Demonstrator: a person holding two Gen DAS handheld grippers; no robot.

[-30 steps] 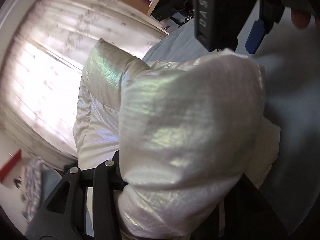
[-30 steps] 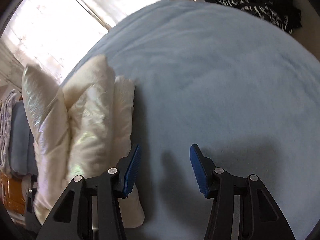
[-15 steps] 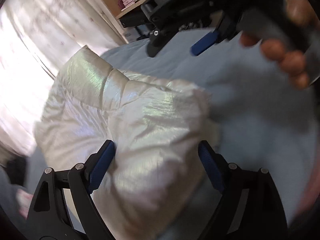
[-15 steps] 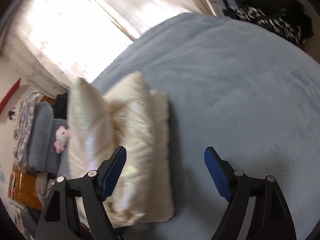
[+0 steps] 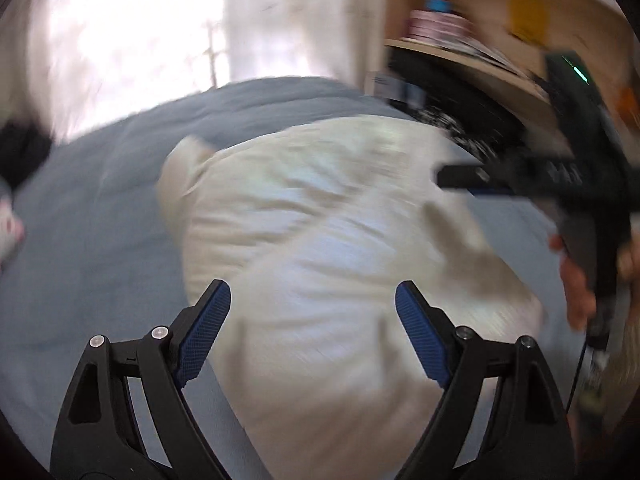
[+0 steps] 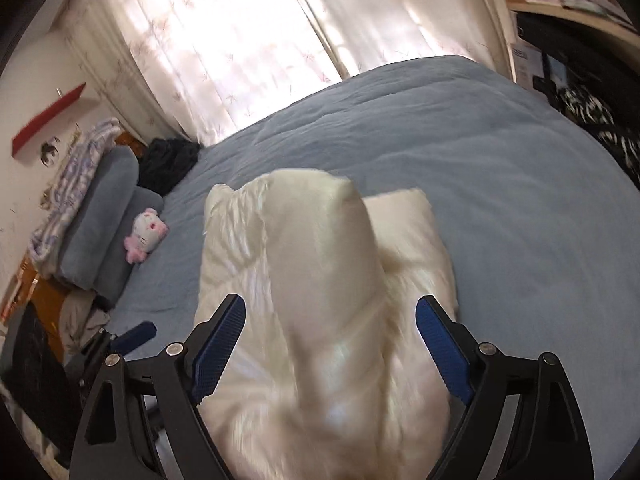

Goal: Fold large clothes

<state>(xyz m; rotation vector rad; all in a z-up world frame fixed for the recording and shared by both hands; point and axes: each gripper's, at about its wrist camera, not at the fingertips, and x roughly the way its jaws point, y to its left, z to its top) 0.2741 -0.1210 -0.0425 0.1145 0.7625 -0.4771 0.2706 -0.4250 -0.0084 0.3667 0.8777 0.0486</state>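
Observation:
A cream, pearly puffer jacket (image 5: 320, 220) lies folded in a thick bundle on the blue bedspread (image 5: 100, 220). My left gripper (image 5: 313, 286) hovers above its near end; its jaws stand wide, are closing slightly, and its pads touch nothing. In the right wrist view the jacket (image 6: 320, 260) runs away from me on the bedspread (image 6: 480, 160), below my right gripper (image 6: 331, 301), whose jaws are opening clear of the cloth. One of the left gripper's fingers (image 6: 136, 334) shows low at the left. A hand (image 5: 576, 292) holds the right gripper's body at the right edge.
Grey-blue pillows (image 6: 100, 216), a pink and white plush toy (image 6: 146, 234) and a dark garment (image 6: 168, 160) sit at the bed's left end. Bright curtains (image 6: 240, 40) hang behind. A wooden shelf (image 5: 460, 40) and black-and-white cloth (image 6: 600, 120) are at the right.
My left gripper let go of the jacket, opened wide, rolled and rose. My right gripper opened wider and swung from the bare bedspread to above the jacket, which now lies flatter.

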